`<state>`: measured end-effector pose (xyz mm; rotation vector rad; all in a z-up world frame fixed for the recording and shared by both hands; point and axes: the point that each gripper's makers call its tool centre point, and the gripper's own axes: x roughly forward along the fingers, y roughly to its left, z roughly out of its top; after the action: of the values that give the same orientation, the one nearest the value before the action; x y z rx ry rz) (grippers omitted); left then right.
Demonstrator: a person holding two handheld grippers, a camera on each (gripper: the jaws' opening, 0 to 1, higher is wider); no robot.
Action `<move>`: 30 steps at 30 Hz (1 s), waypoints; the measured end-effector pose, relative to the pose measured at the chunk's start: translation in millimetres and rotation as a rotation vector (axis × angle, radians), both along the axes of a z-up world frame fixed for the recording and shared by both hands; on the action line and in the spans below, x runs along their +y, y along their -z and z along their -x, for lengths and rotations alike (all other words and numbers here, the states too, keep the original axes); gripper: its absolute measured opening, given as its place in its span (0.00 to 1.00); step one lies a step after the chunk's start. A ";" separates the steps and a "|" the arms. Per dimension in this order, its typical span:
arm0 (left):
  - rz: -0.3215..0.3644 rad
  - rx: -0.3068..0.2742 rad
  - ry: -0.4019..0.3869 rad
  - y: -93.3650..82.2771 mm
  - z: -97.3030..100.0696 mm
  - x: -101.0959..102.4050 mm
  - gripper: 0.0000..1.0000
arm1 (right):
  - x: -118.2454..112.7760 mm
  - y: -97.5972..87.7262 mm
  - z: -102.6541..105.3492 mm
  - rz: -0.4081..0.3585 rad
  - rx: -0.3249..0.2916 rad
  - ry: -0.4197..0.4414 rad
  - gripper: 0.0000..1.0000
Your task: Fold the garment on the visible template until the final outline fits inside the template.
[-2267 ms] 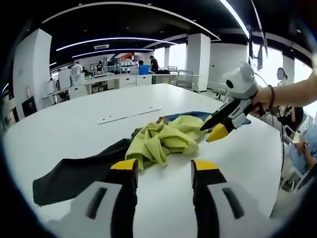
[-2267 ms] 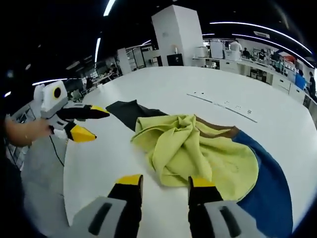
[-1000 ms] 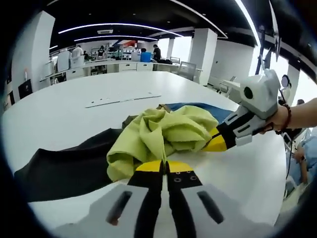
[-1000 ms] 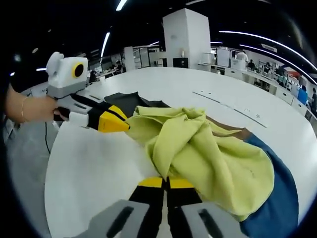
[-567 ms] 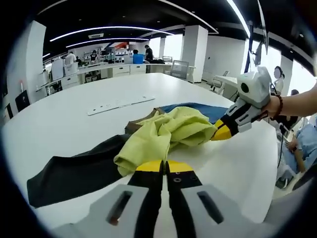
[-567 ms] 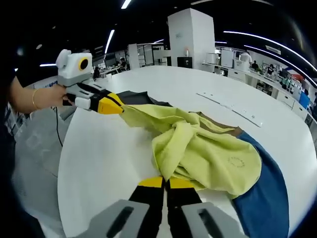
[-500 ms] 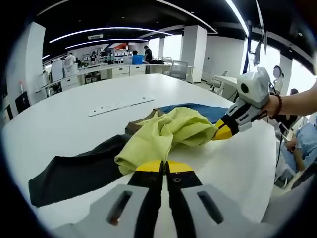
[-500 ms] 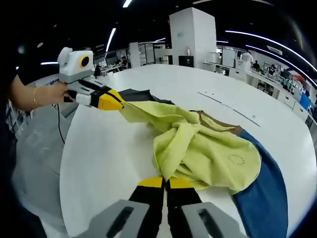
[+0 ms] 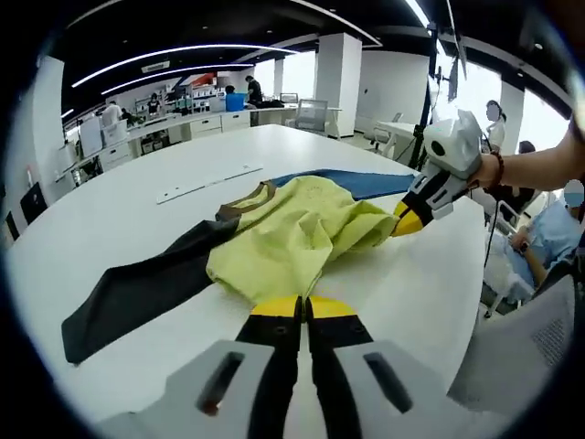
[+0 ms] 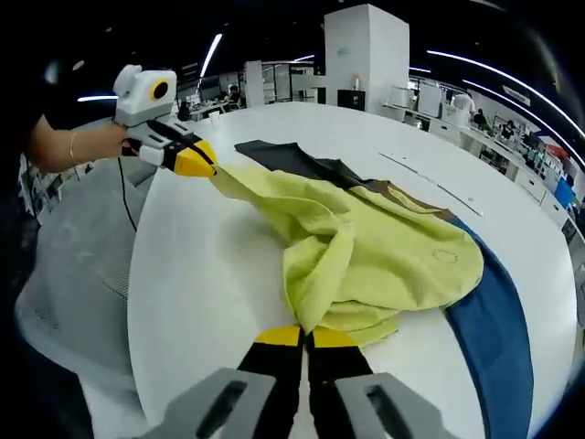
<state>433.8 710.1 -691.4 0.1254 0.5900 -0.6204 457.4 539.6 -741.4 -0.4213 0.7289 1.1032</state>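
A garment with a yellow-green body, a black sleeve, a blue sleeve and a brown collar lies on the white table. My left gripper is shut on the yellow hem near me; in the right gripper view it pinches the far end of a stretched yellow edge. My right gripper is shut on the hem too, and in the left gripper view it holds the fabric at the right.
A thin white strip lies on the table beyond the garment. The table's rounded edge runs close to both hands. A grey mesh chair back and seated people are at the right; desks and a pillar stand far behind.
Both grippers, open 2.3 s ago, have shut on the yellow hem. They have since drawn apart, pulling the bunched yellow body out flatter and wider.
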 end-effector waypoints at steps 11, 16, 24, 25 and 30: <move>0.020 0.032 -0.021 7.3 25.1 -1.1 0.00 | -11.5 9.5 21.0 0.011 0.039 0.037 0.00; 0.021 0.037 -0.035 6.6 30.1 2.2 0.00 | -16.4 -3.1 15.1 -0.028 0.035 0.085 0.09; 0.024 0.042 -0.052 4.6 36.4 7.7 0.00 | -36.0 -18.1 -13.9 -0.019 0.008 0.158 0.15; 0.021 0.043 -0.053 4.3 37.1 8.5 0.00 | -36.6 -19.0 -16.3 -0.020 0.008 0.159 0.15; 0.027 0.051 -0.060 2.3 39.2 11.4 0.00 | -40.1 -11.7 -30.2 -0.004 0.024 0.172 0.15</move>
<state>394.7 721.5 -693.7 0.0666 0.6324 -0.5740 487.6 499.5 -729.7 -0.3354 0.7695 0.9487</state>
